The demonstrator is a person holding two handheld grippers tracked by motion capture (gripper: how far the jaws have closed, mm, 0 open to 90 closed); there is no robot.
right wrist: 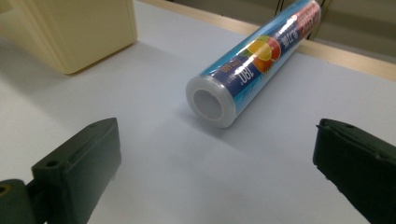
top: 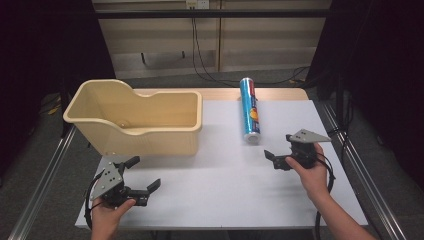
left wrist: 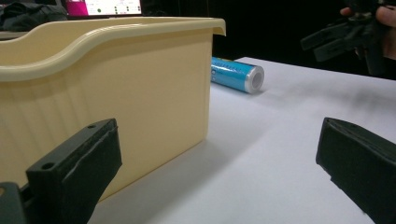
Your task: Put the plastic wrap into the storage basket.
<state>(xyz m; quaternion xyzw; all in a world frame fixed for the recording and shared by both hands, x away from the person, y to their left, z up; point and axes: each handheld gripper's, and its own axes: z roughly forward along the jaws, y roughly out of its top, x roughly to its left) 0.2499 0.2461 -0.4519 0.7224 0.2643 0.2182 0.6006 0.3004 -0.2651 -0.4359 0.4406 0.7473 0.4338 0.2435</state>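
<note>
Roll (right wrist: 256,63) looks light, smooth and round, so it may slip or roll away. Grab its middle. Both claws, left claw (top: 141,176) and right claw (top: 278,151), gape wide with nothing inside.

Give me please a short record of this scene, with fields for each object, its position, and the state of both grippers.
surface: white table
roll: blue roll lying on its side, far middle of the table, right of the bin, apart from it
bin: beige plastic bin, upright, far left, nothing visible inside
left gripper: left gripper open, holds nothing, in front of the bin
right gripper: right gripper open, holds nothing, pointed toward the roll's near end, not touching it
</note>
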